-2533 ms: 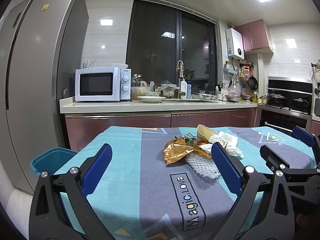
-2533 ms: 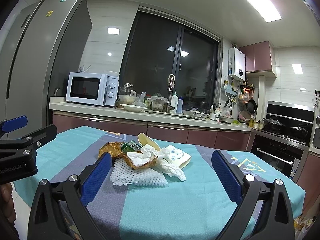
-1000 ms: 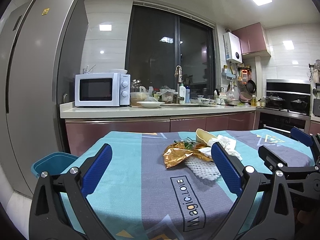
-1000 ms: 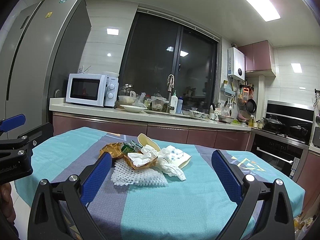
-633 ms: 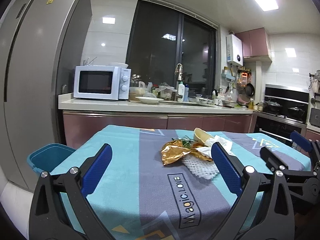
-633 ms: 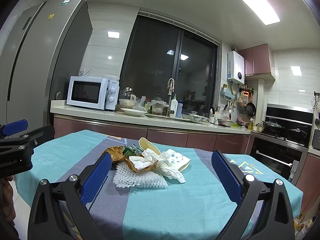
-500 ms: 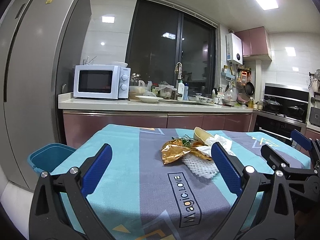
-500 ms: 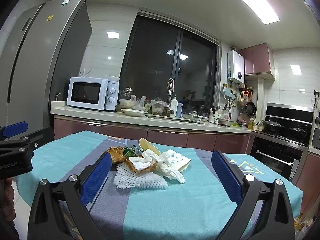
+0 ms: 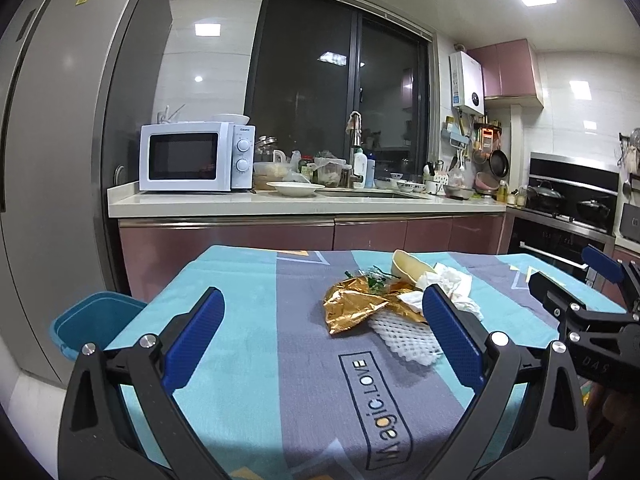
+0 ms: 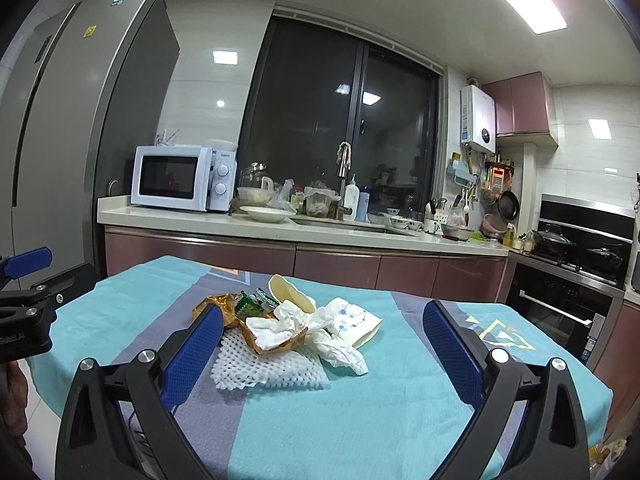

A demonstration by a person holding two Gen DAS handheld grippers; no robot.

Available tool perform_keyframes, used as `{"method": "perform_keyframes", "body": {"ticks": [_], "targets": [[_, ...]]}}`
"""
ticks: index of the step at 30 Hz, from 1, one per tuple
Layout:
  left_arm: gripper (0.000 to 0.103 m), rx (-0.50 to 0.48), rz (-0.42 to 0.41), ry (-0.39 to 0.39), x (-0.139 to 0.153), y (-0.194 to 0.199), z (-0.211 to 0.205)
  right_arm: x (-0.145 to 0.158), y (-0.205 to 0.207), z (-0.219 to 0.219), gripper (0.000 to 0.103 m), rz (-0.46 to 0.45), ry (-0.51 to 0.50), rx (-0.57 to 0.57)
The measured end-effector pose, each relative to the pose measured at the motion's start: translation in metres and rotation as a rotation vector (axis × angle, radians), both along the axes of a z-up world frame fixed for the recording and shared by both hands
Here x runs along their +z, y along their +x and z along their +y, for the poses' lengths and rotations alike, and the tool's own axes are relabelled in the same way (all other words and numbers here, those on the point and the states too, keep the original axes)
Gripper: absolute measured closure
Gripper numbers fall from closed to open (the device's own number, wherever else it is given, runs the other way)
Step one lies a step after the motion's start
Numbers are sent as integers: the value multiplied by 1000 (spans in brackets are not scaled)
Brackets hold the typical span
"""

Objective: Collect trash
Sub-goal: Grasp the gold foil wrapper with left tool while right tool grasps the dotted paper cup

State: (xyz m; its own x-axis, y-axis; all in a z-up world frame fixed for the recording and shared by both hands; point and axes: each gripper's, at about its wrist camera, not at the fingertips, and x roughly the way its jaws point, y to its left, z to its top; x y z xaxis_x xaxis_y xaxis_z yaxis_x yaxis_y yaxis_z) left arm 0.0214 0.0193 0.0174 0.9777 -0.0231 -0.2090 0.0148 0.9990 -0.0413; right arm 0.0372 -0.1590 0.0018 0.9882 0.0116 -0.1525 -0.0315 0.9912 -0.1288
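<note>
Both grippers hang over the near edge of a table covered with a turquoise and grey-purple patterned tablecloth (image 9: 248, 360), and neither grasps anything. The left gripper (image 9: 320, 340) has its blue-padded jaws spread wide and empty; the right gripper (image 10: 320, 348) is likewise released, its jaws wide apart. The trash lies in one heap on the cloth ahead of both tools. From the left wrist view, a crumpled gold foil wrapper (image 9: 352, 308) sits ahead between the jaws, and a white foam fruit net (image 9: 404, 342) lies just beside the right-hand pad. From the right wrist view, that net (image 10: 268, 368) spreads ahead of the left-hand pad, with crumpled white tissues (image 10: 316, 332) on top of the heap, a cream paper cup lying on its side (image 10: 290, 294) farther back, and a green snack wrapper (image 10: 252, 304) tucked against the foil. A blue plastic bin (image 9: 94, 326) stands on the floor, off the table's edge beyond the left gripper's left-hand jaw, well apart from the heap.
</note>
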Motion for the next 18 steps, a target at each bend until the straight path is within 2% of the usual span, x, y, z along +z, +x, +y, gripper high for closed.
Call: {"method": "perform_keyframes", "body": {"ticks": [4, 8, 13, 18], "targets": [[6, -6, 26, -16, 0, 20, -1, 1, 19, -5, 7, 41, -5, 18], [6, -15, 57, 11, 1, 45, -4, 5, 46, -12, 6, 89, 0, 41], [5, -52, 136, 42, -3, 86, -14, 11, 86, -19, 6, 160, -4, 81], [5, -79, 237, 11, -14, 131, -18, 10, 135, -21, 6, 259, -16, 124]]}}
